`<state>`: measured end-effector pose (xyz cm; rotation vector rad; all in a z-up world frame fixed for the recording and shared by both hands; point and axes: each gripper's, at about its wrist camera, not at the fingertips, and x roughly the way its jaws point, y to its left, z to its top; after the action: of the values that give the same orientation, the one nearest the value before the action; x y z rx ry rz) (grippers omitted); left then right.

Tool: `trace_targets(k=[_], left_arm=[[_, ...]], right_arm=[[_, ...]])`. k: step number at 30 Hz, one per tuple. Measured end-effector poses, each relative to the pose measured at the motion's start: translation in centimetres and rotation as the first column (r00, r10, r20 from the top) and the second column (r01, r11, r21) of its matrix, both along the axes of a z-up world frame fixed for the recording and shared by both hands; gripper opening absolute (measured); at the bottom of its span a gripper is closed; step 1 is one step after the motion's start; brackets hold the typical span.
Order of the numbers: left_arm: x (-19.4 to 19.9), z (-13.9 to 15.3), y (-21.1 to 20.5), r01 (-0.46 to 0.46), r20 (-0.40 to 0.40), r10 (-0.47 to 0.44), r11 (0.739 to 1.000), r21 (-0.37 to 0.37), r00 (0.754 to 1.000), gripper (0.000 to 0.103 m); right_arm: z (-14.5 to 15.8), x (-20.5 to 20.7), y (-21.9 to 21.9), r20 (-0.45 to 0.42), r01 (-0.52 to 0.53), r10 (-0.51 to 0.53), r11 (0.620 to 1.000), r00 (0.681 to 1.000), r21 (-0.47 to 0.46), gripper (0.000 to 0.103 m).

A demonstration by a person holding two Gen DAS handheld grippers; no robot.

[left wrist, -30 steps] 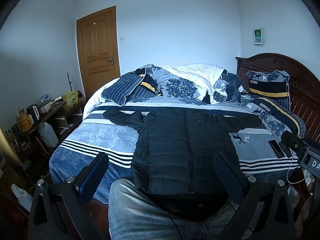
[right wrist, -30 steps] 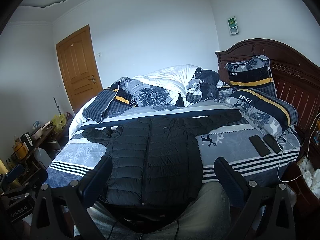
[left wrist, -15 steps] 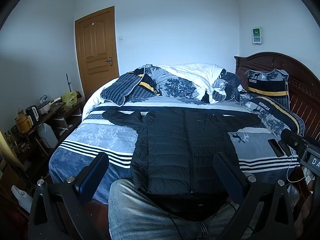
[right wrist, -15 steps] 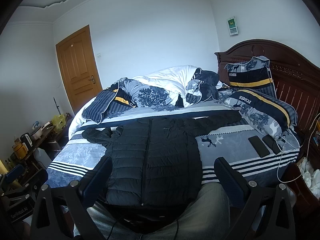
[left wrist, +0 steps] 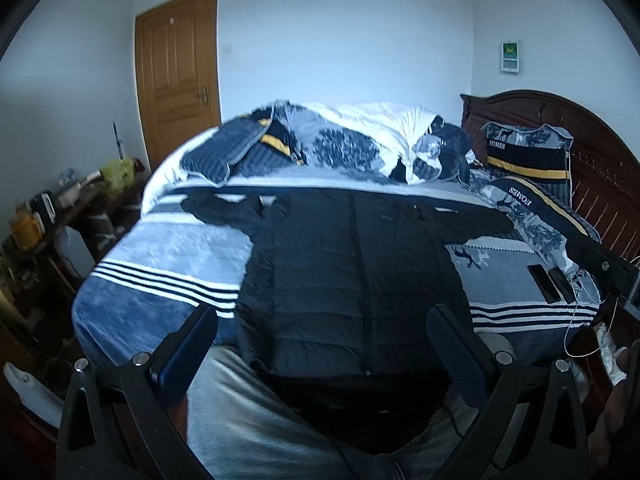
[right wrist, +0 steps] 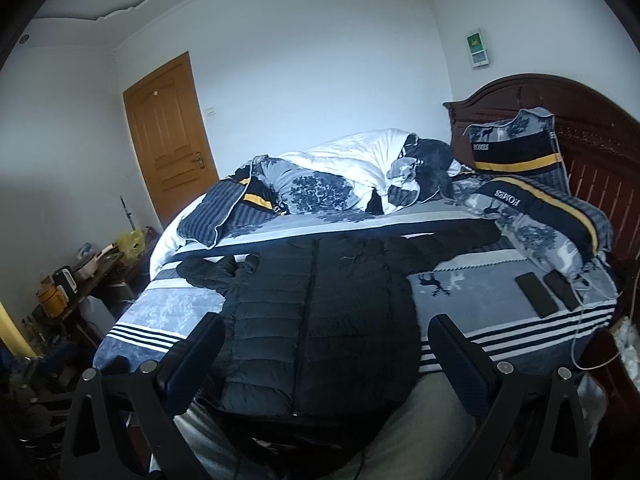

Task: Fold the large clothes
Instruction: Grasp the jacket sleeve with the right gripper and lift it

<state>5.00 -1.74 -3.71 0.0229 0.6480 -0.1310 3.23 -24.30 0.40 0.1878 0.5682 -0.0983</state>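
Both views nudged closer; left claw (left wrist: 320, 344) and right claw (right wrist: 324, 344) gape empty above jacket (left wrist: 352, 272).

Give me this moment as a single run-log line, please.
stage: before first fold | black puffer jacket: spread flat on bed, unfolded | left claw: open, empty | right claw: open, empty | two phones: beside jacket

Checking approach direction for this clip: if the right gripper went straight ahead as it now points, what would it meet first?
Most likely the black jacket spread flat on the bed. The right gripper is open, holding nothing, aimed over the jacket's lower half. Depth is unclear, so it could instead pass above it toward the piled bedding.
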Motion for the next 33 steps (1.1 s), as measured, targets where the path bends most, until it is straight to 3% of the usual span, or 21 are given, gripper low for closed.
trace_targets(k=[7,12,18,21,24,27,30,33], left_arm=[[5.3,-1.9,-2.0,0.02,-0.047,-0.019,0.999,0.025,0.999,0.103],[10.2,-3.4,-4.1,0.081,-0.103,-0.079,0.997,0.015,0.992,0.103],[16.3,-4.4,-7.6,0.126,-0.126,-0.134,0.99,-0.069,0.983,0.103],[19.4,-5.4,-10.5,0.165,-0.153,-0.177,0.983,-0.086,0.972,0.103],[22.4,-7.0,-13.5,0.198,-0.188,-0.217,0.973,-0.115,0.958,0.103],[25.2,-9.0,-16.4,0.219,-0.229,-0.246,0.966,-0.136,0.942,0.103],[28.1,-11.0,-18.9,0.23,-0.255,-0.26,0.963,-0.143,0.931,0.103],[30.5,-12.9,-20.8,0.229,-0.281,-0.27,0.958,-0.172,0.921,0.103]], right_arm=[[-3.4,4.5,-4.7,-0.074,0.045,-0.04,0.997,0.996,0.061,0.103],[-6.2,8.3,-9.7,-0.109,0.134,-0.116,0.975,0.987,0.176,0.103],[-7.8,13.8,-15.6,-0.164,0.083,-0.031,0.945,0.986,0.318,0.103],[-8.9,17.0,-20.4,-0.186,0.105,-0.033,0.914,0.982,0.391,0.103],[-10.8,21.0,-24.9,-0.273,0.194,-0.1,0.919,0.957,0.344,0.103],[-13.4,24.4,-29.5,-0.306,0.226,-0.12,0.913,0.944,0.339,0.103],[-16.9,28.4,-35.5,-0.327,0.282,-0.151,0.871,0.933,0.401,0.102],[-21.5,33.1,-41.6,-0.387,0.367,-0.178,0.787,0.905,0.497,0.096]])
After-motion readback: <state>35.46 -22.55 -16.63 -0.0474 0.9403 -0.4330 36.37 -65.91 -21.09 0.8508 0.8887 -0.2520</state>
